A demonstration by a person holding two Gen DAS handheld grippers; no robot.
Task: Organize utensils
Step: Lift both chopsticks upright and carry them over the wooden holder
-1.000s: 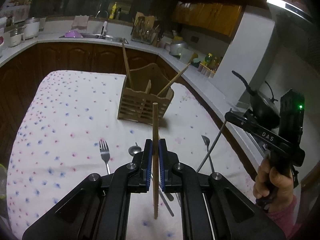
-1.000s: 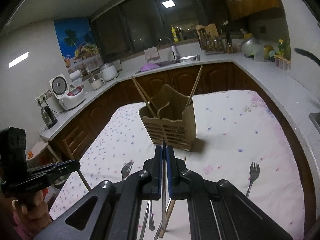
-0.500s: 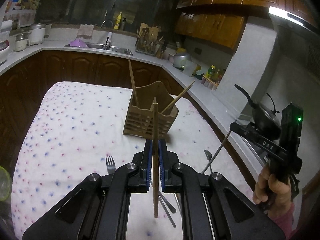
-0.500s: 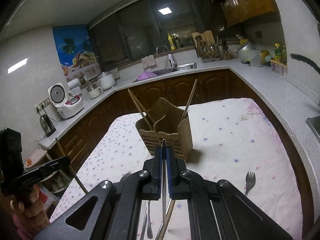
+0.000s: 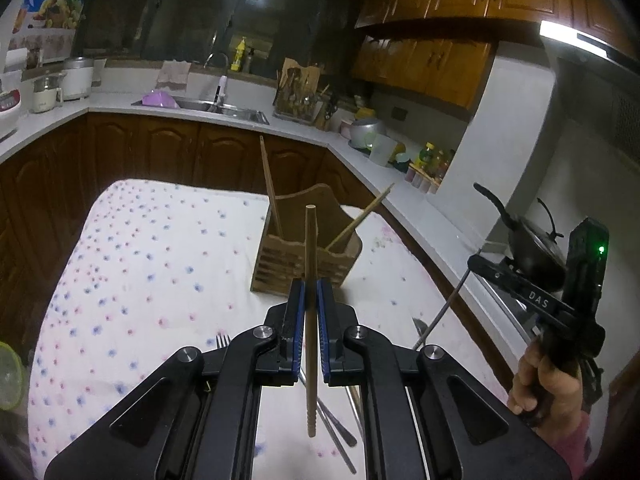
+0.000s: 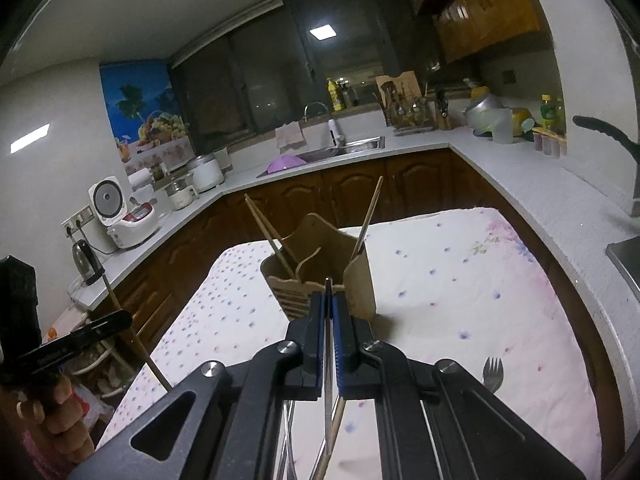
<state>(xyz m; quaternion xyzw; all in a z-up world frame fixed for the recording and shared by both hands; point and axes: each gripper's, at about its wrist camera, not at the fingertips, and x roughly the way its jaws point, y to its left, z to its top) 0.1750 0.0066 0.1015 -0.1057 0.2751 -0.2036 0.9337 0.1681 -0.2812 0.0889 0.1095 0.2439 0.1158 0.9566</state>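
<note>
My left gripper (image 5: 311,294) is shut on a wooden chopstick (image 5: 310,240) that stands upright between its blue pads, above the table. Just beyond it is the wooden utensil holder (image 5: 280,258), with two chopsticks (image 5: 270,184) leaning in it. My right gripper (image 6: 329,300) is shut on a thin metal utensil (image 6: 328,364), its handle pointing at the holder (image 6: 358,280). The left wrist view shows that gripper (image 5: 532,300) held by a hand at the right, the metal utensil (image 5: 444,312) slanting down from it.
A flowered cloth (image 5: 160,248) covers the table. One fork (image 5: 222,340) lies near the left gripper and another fork (image 6: 492,372) lies at the right. Metal utensils (image 5: 340,428) lie under the left gripper. Kitchen counters (image 6: 532,176) run behind and to the right, with a black wok (image 5: 532,248).
The left gripper has risen with the chopstick and drawn closer to the holder. The utensils on the cloth have slid lower in its view. The right gripper has hardly shifted.
</note>
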